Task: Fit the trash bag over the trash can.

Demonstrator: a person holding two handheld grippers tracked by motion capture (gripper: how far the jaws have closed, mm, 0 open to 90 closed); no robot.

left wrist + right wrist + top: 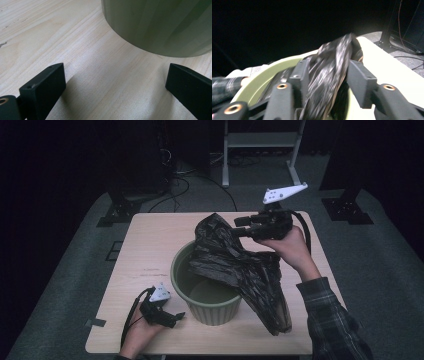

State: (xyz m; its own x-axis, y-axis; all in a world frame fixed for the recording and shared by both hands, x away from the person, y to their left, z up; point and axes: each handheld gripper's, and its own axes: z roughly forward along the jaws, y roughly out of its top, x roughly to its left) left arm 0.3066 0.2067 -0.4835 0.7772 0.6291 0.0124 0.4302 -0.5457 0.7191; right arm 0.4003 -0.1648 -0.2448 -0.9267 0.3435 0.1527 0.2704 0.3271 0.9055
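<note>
Crinkled black bag [235,265] drapes over the ribbed green bin [210,307], clenched in the right tongs [240,226]; left tongs [176,317] gape on the pale wooden bench [145,245].

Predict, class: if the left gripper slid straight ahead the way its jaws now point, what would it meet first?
Probably the green bin's outer wall. The left gripper rests open on the table, jaws aimed at the wall's base with bare wood between.
</note>
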